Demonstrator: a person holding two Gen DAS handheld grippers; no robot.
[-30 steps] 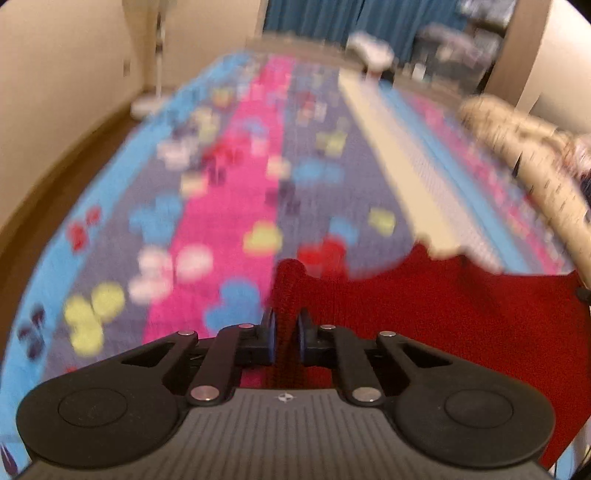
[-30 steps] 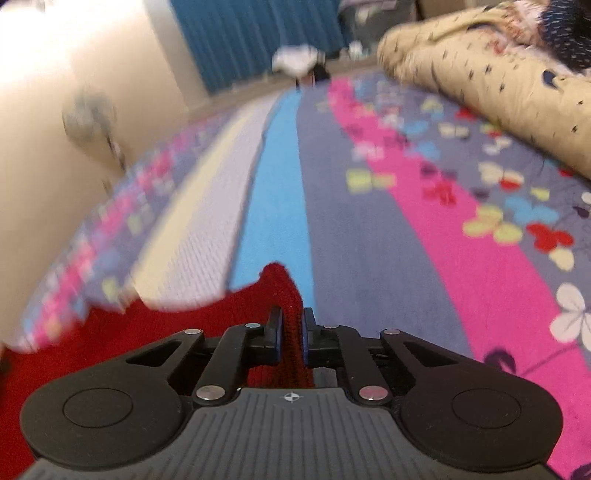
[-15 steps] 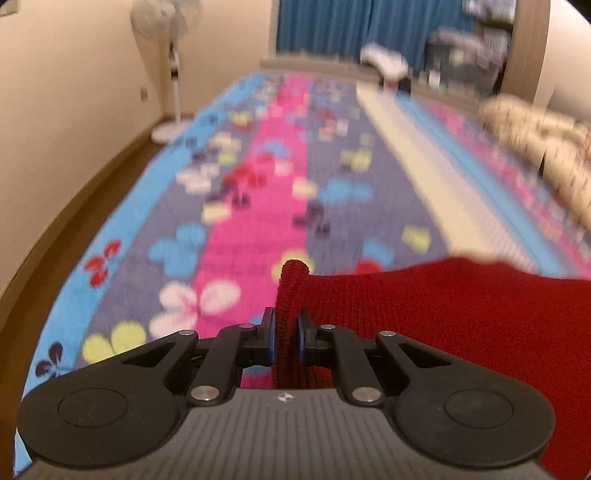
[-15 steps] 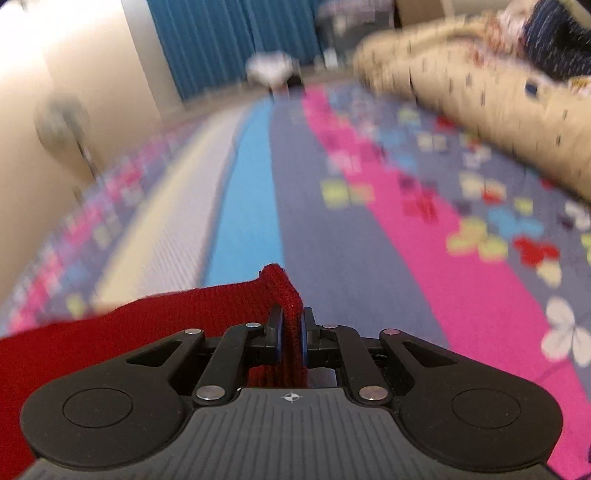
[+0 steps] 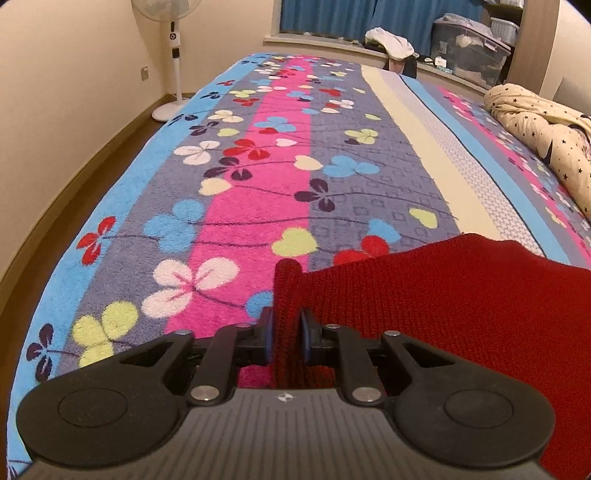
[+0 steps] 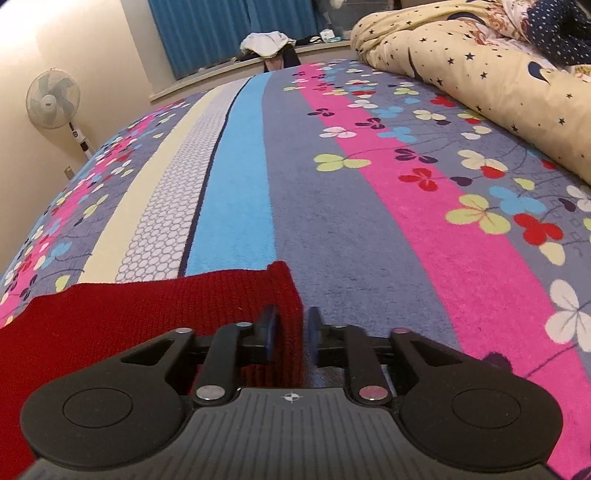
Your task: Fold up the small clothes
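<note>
Striped, flower-printed bedding (image 5: 255,206) covers the bed we work on, with blue curtains (image 6: 207,33) at its far end and a standing fan (image 5: 168,22) on the floor by the left wall. We hold both grippers tilted down toward the bed near its close edge, side by side, each at one corner of a red knitted garment (image 5: 461,295) that lies spread between them on the bedding.

Ahead of us the bed runs long and open to its far edge; a rolled star-print quilt (image 6: 480,74) lies along its right side, well apart from the garment, and a small heap of clothes (image 5: 391,42) sits past the far end.

On the left gripper (image 5: 286,336) the jaws are opening, a narrow gap now, with the garment's left corner standing between the pads. On the right gripper (image 6: 291,338) the jaws are opening too; the garment's right corner (image 6: 284,295) lies against the left pad, and a gap shows beside the right pad.
</note>
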